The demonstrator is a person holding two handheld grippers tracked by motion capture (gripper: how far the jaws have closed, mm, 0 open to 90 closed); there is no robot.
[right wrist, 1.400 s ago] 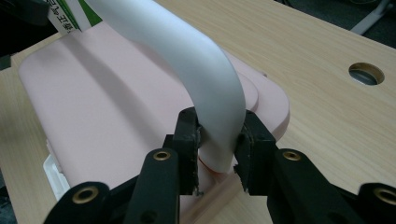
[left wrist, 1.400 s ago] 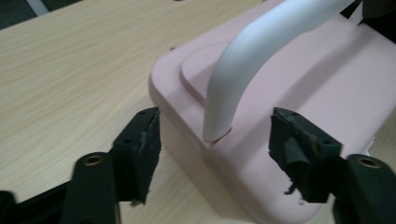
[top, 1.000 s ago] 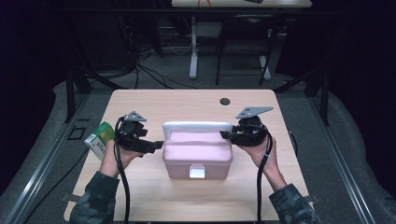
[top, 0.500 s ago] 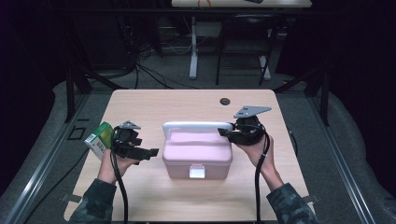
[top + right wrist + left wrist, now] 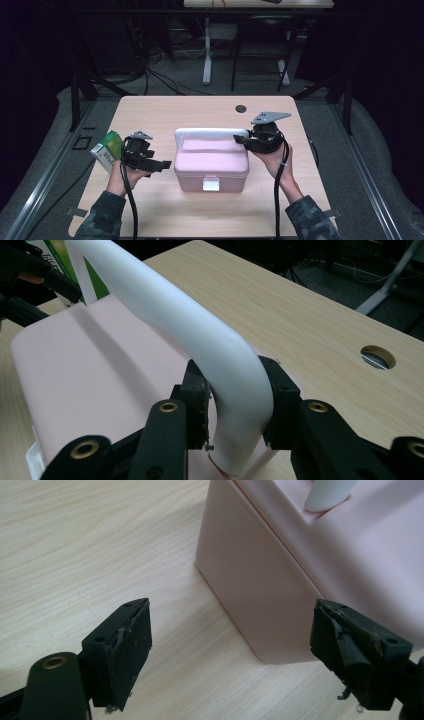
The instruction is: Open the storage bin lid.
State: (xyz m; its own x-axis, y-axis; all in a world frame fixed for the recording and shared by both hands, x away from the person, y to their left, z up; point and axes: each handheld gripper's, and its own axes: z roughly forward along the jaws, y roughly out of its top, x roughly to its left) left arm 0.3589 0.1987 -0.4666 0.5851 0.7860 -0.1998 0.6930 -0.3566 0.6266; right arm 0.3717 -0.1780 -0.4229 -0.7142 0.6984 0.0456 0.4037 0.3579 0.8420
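A pink box [image 5: 211,162] with a white handle [image 5: 210,133] standing up over its lid sits mid-table. My right gripper [image 5: 240,141] is shut on the handle's right end; in the right gripper view the pads squeeze the handle [image 5: 190,330] just above the pink lid [image 5: 90,370]. My left gripper [image 5: 165,165] stands open low beside the box's left wall. In the left gripper view its jaws [image 5: 240,650] are wide apart, with the box's corner [image 5: 300,570] ahead of them and nothing between them.
A green-and-white carton [image 5: 106,150] lies at the table's left edge, just behind my left hand, and shows as the carton [image 5: 95,282] beyond the handle. A round cable hole [image 5: 241,108] is at the back of the wooden table [image 5: 160,112].
My left gripper has sunk from lid height to low beside the box's left wall. The right gripper has stayed shut on the handle.
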